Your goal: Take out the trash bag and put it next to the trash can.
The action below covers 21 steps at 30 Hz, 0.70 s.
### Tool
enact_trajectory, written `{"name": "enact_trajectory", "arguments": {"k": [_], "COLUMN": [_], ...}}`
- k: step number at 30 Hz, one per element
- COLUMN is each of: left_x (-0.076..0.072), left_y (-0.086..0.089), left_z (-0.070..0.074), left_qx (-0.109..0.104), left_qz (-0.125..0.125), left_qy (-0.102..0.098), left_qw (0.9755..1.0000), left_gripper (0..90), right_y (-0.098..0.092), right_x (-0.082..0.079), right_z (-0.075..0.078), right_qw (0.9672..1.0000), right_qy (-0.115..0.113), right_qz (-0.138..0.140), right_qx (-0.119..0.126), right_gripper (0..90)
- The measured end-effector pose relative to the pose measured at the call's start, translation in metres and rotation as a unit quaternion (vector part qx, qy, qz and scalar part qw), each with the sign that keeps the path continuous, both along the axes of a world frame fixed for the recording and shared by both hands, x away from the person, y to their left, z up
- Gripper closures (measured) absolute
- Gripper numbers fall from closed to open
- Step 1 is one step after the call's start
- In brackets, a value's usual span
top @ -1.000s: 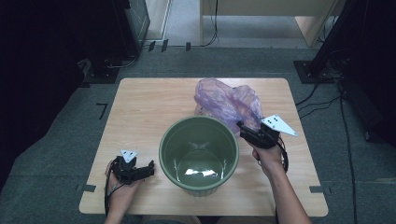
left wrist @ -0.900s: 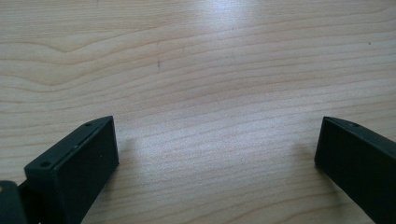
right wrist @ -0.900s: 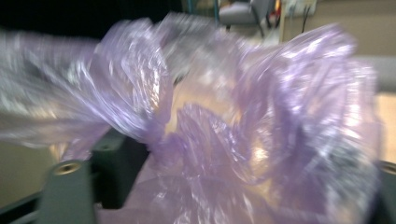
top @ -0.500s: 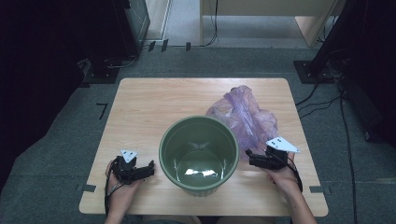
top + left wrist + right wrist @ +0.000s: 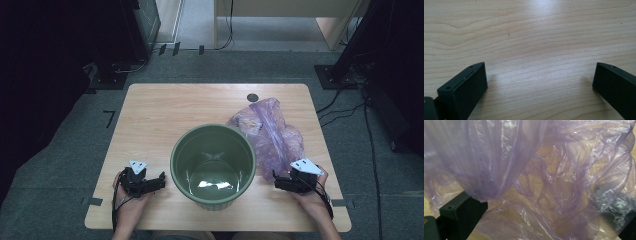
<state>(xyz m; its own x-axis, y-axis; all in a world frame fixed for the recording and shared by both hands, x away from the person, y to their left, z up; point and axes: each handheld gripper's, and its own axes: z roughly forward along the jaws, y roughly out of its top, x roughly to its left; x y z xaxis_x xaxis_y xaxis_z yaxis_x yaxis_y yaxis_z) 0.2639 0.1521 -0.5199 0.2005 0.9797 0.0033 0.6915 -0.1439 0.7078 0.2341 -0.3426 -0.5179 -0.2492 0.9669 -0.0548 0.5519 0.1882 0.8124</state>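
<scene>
- Hand-held gripper on the right (image 5: pixel 276 179) rests on the bench (image 5: pixel 165 115) in the high view, touching the purple plastic bag (image 5: pixel 272 132) beside the green bucket (image 5: pixel 213 165); the left hand-held gripper (image 5: pixel 161 179) lies idle.
- Left gripper view: jaws wide apart over bare wood.
- Right gripper view: jaws have just been opening, film (image 5: pixel 536 182) draped loosely between them, one jaw veiled. The bag seems just released; lining the bucket likely needs a fresh grasp.

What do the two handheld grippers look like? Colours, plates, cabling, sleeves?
Both are black. The left gripper and right gripper each carry a pale grey three-cornered plate on top. Their jaws are flat black blocks with small holes on the upper face, as the left gripper view shows. A black cable trails from the left one. Forearms are bare, no sleeves in view.
</scene>
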Motion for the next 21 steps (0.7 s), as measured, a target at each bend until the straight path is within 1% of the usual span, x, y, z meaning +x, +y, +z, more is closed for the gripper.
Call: {"name": "enact_trajectory", "arguments": {"k": [5, 10, 12, 17, 19, 21], "left_x": [0.000, 0.000, 0.000, 0.000, 0.000, 0.000], "left_y": [0.000, 0.000, 0.000, 0.000, 0.000, 0.000], "left_z": [0.000, 0.000, 0.000, 0.000, 0.000, 0.000], "left_qx": [0.000, 0.000, 0.000, 0.000, 0.000, 0.000], "left_qz": [-0.001, -0.001, -0.001, -0.002, -0.002, -0.002], "left_qy": [0.000, -0.001, -0.001, 0.000, 0.000, 0.000], "left_qw": [1.0000, 1.0000, 1.0000, 1.0000, 1.0000, 1.0000], "left_gripper": [0.0, 0.0, 0.0, 0.0, 0.0, 0.0], "right_y": [-0.011, -0.020, -0.025, -0.033, -0.035, -0.037], "right_x": [-0.008, -0.016, -0.018, -0.022, -0.024, -0.026], "right_z": [-0.001, -0.003, -0.004, -0.006, -0.006, -0.006], "right_qw": [0.9998, 0.9997, 0.9993, 0.9978, 0.9975, 0.9973], "right_qy": [0.010, 0.014, 0.032, 0.059, 0.061, 0.058], "right_qz": [-0.014, -0.022, -0.021, -0.028, -0.035, -0.044], "right_qx": [0.007, 0.001, 0.002, 0.007, 0.011, 0.012], "right_gripper": [0.9, 1.1, 1.1, 1.1, 1.8, 4.8]}}
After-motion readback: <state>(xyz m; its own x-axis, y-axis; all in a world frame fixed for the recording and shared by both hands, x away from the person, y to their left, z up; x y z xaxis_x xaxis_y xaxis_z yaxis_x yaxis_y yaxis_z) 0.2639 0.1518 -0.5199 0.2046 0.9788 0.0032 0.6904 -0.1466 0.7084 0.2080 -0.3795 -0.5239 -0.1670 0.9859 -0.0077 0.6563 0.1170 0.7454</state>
